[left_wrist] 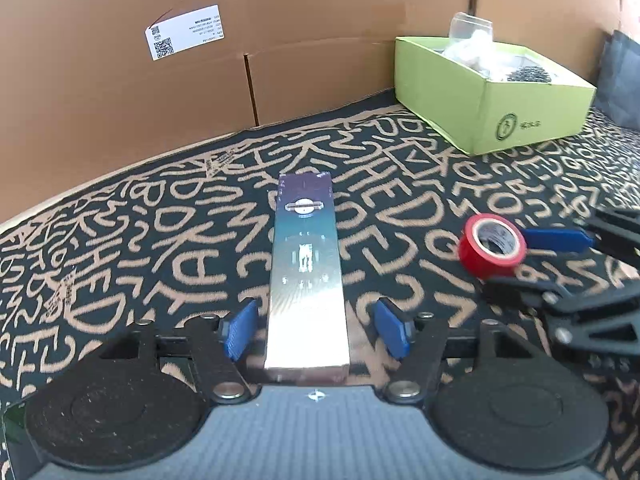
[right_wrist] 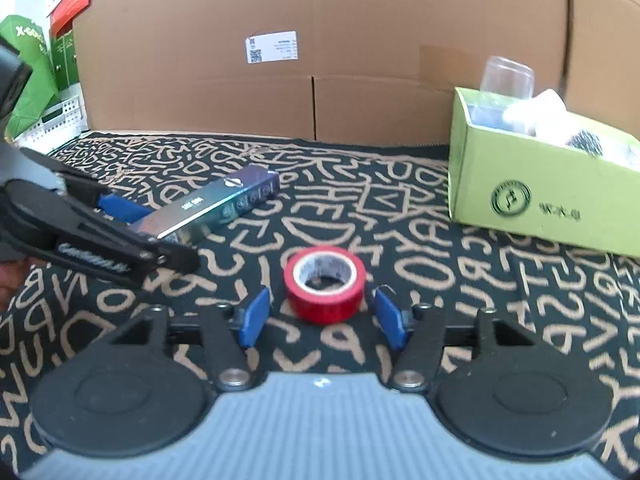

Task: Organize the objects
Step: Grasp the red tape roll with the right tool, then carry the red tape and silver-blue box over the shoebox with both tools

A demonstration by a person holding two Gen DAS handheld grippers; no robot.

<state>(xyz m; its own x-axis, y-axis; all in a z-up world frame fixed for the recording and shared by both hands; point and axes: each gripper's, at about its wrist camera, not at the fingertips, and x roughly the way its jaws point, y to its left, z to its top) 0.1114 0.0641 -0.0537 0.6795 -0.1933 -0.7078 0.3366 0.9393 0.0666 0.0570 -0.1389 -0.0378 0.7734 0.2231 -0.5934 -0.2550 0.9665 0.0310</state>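
Both claws stand wide, nothing gripped: left claw (left_wrist: 316, 330) straddles the shiny box (left_wrist: 306, 280), right claw (right_wrist: 320, 320) the tape (right_wrist: 325, 283), seemingly untouched. Centre pads, close squarely, carry toward the green box (right_wrist: 540, 196).

I count one roll of red tape (right_wrist: 325, 283) and one long shiny box (left_wrist: 306, 276) on the lettered cloth (right_wrist: 440, 320), both in front of the one green carton (right_wrist: 544, 200). Behind that carton stands one big cardboard box (right_wrist: 320, 48) bearing one white label (right_wrist: 272, 46), and I see two grippers.
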